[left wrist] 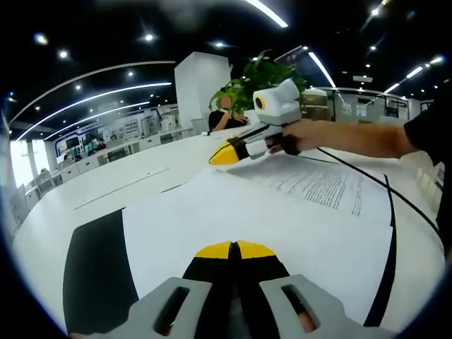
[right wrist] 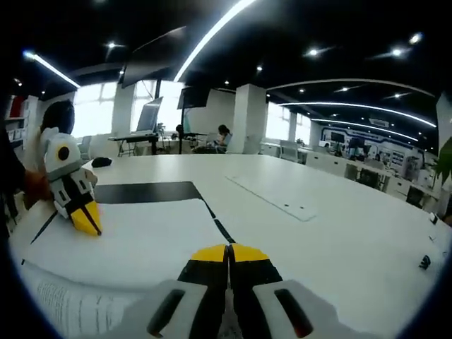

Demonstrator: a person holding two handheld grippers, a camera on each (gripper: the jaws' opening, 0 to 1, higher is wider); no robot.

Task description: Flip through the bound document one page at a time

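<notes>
The bound document lies open on the white table [left wrist: 141, 169]. Its blank white page [left wrist: 233, 219] spreads ahead of my left gripper [left wrist: 235, 248], whose yellow tips are shut together low over the paper. A printed page [left wrist: 325, 187] lies to the right, and the black cover [left wrist: 95, 272] shows at the left. A hand holds my right gripper [left wrist: 224, 155] at the document's far edge, tips shut. In the right gripper view, my right gripper [right wrist: 228, 253] is shut near the white page's [right wrist: 134, 233] edge. The left gripper [right wrist: 87, 217] points down at that page. I see no paper between either pair of jaws.
A black cable [left wrist: 390, 212] runs along the document's right side. A potted plant [left wrist: 261, 78] stands behind the right gripper. A long recessed strip [right wrist: 275, 198] crosses the table, and a small dark object [right wrist: 424, 263] sits at the far right. People sit at distant desks.
</notes>
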